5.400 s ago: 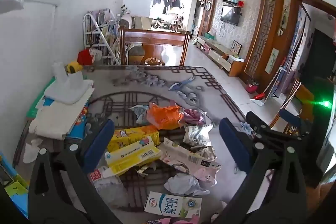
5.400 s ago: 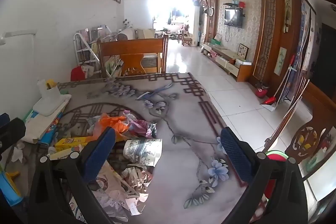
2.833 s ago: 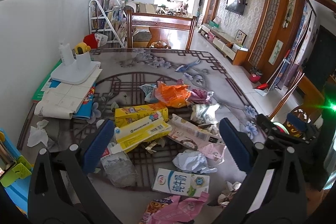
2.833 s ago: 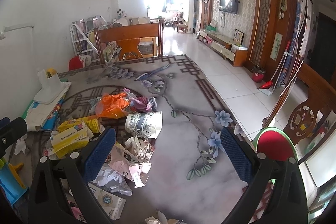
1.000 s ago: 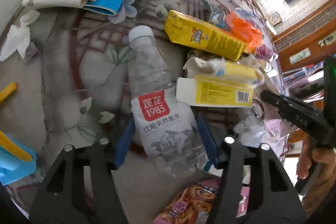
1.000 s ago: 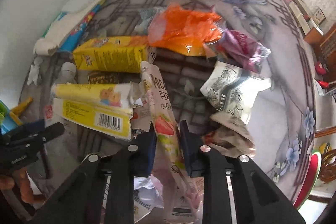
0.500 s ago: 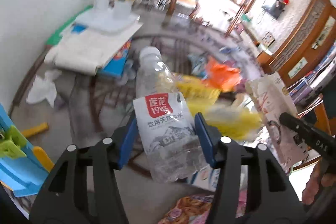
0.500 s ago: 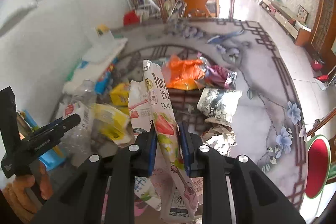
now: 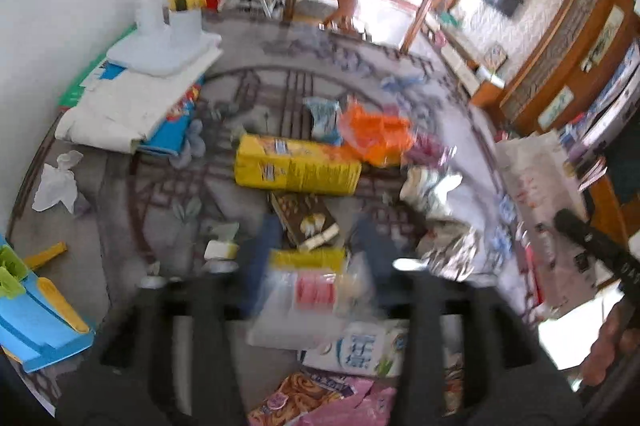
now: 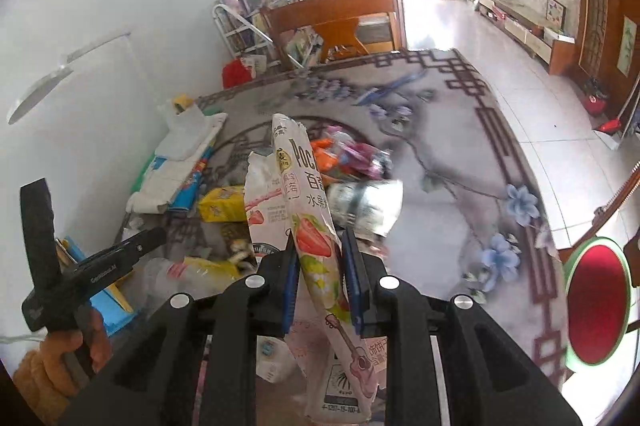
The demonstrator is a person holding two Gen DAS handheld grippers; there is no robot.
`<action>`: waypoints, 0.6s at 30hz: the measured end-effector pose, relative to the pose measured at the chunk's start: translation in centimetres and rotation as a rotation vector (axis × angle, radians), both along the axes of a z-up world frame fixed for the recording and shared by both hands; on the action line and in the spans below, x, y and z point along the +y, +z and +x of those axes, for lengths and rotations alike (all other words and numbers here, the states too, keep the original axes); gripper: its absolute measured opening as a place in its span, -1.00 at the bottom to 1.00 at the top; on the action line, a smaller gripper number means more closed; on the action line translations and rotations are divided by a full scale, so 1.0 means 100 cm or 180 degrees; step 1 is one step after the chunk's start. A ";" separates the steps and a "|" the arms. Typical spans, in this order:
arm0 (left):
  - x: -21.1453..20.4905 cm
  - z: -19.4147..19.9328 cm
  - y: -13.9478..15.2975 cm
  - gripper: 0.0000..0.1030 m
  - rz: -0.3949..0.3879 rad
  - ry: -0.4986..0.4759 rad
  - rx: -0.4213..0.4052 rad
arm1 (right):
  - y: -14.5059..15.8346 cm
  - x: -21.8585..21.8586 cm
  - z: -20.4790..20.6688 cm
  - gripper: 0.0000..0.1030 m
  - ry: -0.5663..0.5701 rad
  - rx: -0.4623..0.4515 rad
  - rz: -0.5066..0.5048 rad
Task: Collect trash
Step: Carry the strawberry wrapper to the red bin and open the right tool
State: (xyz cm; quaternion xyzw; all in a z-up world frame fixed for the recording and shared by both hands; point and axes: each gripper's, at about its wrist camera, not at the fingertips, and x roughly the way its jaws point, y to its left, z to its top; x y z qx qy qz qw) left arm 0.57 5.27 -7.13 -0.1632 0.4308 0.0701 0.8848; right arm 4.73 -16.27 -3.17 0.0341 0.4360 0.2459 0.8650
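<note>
Trash: snack wrapper [image 10: 308, 226] pinched in right gripper [image 10: 320, 246], table [image 10: 440, 226] below

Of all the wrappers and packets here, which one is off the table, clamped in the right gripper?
The tall strawberry-print snack packet, pinched upright in the right gripper; the other wrappers lie loose on the table.

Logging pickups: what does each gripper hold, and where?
Right gripper: strawberry snack wrapper, pinched mid-length. Left gripper, jaws opening: water bottle between them, blurred.
</note>
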 end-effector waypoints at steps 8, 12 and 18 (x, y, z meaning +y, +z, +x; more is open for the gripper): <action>-0.025 -0.018 -0.018 0.84 0.0604 -0.1029 0.0259 | -0.021 -0.037 0.007 -0.61 -0.0055 0.0250 0.0050; -0.023 -0.025 -0.034 0.90 0.0893 -0.1314 0.0638 | -0.027 -0.042 0.008 -0.61 -0.0083 0.0337 0.0079; 0.042 -0.040 -0.057 0.90 -0.0554 0.0022 0.0840 | -0.033 -0.040 0.004 -0.61 -0.0121 0.0417 0.0096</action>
